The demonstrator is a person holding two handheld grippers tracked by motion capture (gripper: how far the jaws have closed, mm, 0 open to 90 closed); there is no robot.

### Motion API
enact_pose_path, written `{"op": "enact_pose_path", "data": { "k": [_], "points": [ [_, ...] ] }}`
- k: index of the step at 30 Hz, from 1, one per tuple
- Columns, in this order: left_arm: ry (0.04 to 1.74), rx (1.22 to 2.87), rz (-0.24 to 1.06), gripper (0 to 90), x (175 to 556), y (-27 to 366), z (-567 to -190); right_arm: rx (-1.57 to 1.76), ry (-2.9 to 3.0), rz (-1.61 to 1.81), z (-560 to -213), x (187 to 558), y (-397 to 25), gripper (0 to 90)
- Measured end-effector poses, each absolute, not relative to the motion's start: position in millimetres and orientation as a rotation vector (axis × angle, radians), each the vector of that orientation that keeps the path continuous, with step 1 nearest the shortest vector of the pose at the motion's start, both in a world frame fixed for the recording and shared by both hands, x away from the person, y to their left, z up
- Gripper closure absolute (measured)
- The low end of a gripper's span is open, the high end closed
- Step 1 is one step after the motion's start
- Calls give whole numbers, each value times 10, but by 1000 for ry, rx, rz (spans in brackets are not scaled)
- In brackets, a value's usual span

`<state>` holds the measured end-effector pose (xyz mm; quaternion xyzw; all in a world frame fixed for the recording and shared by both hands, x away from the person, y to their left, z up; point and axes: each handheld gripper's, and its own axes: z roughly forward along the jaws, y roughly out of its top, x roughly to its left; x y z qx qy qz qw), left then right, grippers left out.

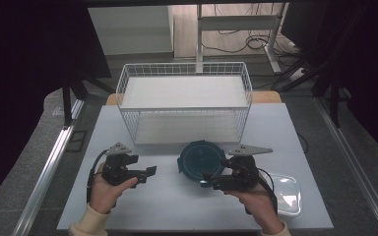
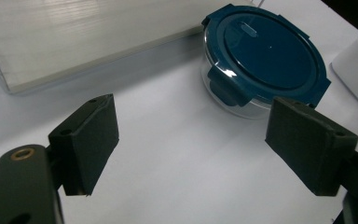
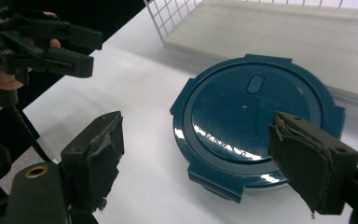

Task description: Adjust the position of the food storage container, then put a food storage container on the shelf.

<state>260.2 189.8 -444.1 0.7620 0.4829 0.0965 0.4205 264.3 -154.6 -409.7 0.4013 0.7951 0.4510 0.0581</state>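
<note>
A round glass container with a dark blue clip-on lid (image 1: 201,158) stands on the white table (image 1: 142,206), just in front of the wire rack. My right gripper (image 1: 208,180) is open at the container's near edge, pointing left. In the right gripper view the lid (image 3: 256,116) lies just beyond the spread jaws of that gripper (image 3: 200,154). My left gripper (image 1: 149,172) is open, a little to the left of the container and apart from it. In the left gripper view its jaws (image 2: 193,135) hold nothing, and the container (image 2: 265,56) sits ahead to the right.
A white two-tier wire rack (image 1: 184,101) stands at the back middle of the table, with its lower shelf (image 2: 74,37) close behind the container. A pale rectangular lidded box (image 1: 286,194) lies at the front right, near my right hand. The table's left front is bare.
</note>
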Motion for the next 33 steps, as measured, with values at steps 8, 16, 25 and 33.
{"op": "enact_pose_path", "data": {
  "k": [8, 16, 25, 33],
  "points": [
    [1202, 1894, 224, 156, 2587, 1822, -4441, 1207, 2404, 1322, -4173, 2682, -1635, 178],
    [1193, 1876, 208, 145, 2576, 1802, -4428, 1224, 2373, 1335, -4159, 2702, -1721, 178],
    [1201, 1865, 197, 140, 2586, 1807, -4444, 1237, 2384, 1323, -4200, 2716, -1686, 173],
    [1232, 1833, 181, 113, 2647, 1759, -4448, 1302, 2375, 1308, -4220, 2802, -1665, 131]
  ]
}}
